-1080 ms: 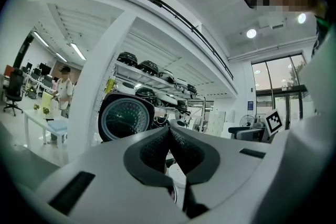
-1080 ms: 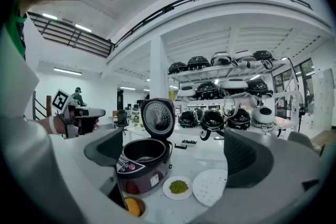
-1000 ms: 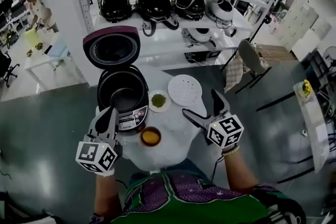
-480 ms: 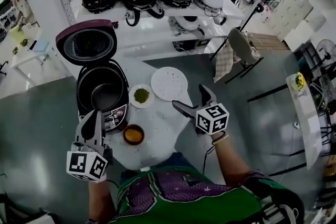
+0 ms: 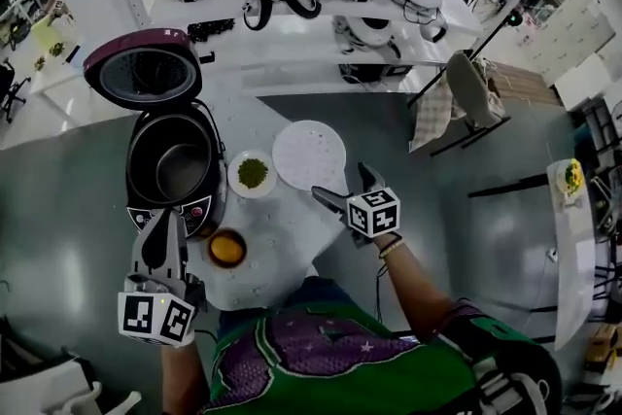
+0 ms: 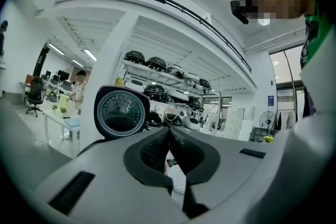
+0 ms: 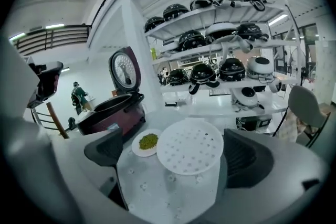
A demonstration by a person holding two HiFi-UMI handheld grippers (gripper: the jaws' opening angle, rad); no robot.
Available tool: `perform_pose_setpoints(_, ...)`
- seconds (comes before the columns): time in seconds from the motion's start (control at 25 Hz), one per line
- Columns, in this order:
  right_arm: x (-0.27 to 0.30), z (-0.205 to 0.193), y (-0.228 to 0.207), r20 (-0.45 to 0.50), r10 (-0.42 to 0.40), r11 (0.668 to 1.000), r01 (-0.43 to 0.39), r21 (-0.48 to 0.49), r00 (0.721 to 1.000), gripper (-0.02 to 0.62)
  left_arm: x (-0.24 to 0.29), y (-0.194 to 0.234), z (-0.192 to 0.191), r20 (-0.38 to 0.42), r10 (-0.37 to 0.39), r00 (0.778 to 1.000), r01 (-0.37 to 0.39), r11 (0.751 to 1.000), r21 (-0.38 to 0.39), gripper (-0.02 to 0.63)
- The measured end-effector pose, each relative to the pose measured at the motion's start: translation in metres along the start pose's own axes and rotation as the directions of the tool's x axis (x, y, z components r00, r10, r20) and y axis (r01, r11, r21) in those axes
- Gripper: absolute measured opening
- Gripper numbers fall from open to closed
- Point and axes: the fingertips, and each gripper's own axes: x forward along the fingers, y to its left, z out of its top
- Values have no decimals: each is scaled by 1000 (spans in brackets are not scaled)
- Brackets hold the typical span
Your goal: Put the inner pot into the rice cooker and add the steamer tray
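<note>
Rice cooker (image 5: 196,207) lid-up on round white table (image 5: 287,243), shelving (image 5: 292,26) behind; left hand-held gripper (image 5: 161,219) together, right hand-held gripper (image 5: 340,181) apart

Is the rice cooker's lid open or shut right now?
Open. The lid stands tipped back, its inner face showing, and the cavity of the rice cooker lies exposed from above.

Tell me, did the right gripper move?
Yes. The right gripper has come down and edged closer to the steamer tray, its open jaws facing it.
</note>
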Motion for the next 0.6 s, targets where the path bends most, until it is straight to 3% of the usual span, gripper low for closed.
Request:
perform_pose_setpoints(0.28, 38, -22, -55, -85, 38, 999, -40, -23, 996, 586, 15, -29, -25, -23, 88, 996, -88, 996, -14, 23)
perform_pose_setpoints(0.6, 70, -37, -87, -99, 66, 998, -66, 5, 993, 577, 37, -70, -41, -16, 141, 990, -141, 990, 11, 23)
